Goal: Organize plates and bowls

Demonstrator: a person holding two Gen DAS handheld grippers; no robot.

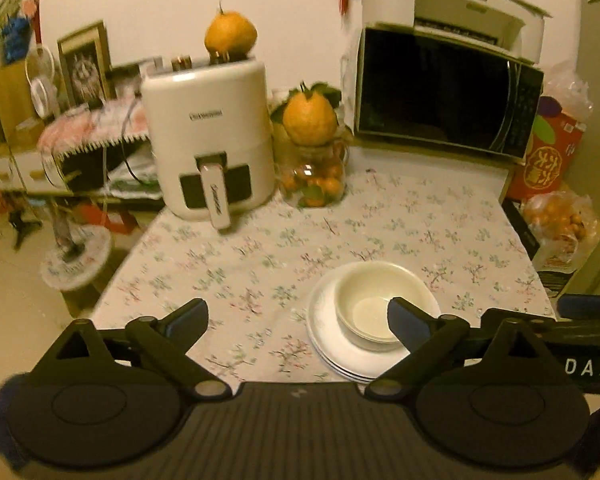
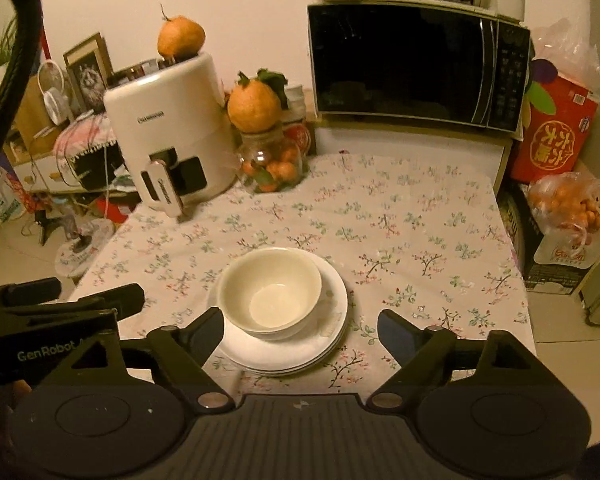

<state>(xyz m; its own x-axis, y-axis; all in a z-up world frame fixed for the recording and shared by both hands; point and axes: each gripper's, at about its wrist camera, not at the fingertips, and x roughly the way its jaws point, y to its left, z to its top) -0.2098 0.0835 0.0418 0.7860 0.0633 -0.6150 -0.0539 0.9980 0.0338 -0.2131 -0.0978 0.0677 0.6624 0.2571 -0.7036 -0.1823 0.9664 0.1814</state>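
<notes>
A cream glazed ceramic bowl (image 2: 271,295) is sitting nested in a second bowl of the same kind, and both are resting on a short stack of white round ceramic plates (image 2: 332,334). The pile is standing toward the near edge of the table with the flowered tablecloth (image 2: 420,232), well clear of the white air fryer (image 2: 168,136) and the glass jar of small oranges (image 2: 272,168) at the far left corner, and of the black microwave (image 2: 416,64) along the far edge.

The left gripper (image 1: 298,314) is hanging above the cloth with its jaws spread wide and nothing between them; its right-hand finger is overlapping the bowl in view, though whether it is touching the rim cannot be told. The right gripper (image 2: 300,330) is likewise standing wide open and empty, with the plate stack showing between its fingers.

Judging by the glaze and thickness, these pieces are stiff, fairly heavy for their size, slick and breakable. The bowls are likely sitting loose in one another, so any tilt is risking a slide or a clink. A pinch across the bowl's rim, one pad inside and one outside, is looking like the safest hold for a single bowl. The plates are offering only their thin outer edges, so lifting them together is probably calling for one gripper on each side, kept level.
</notes>
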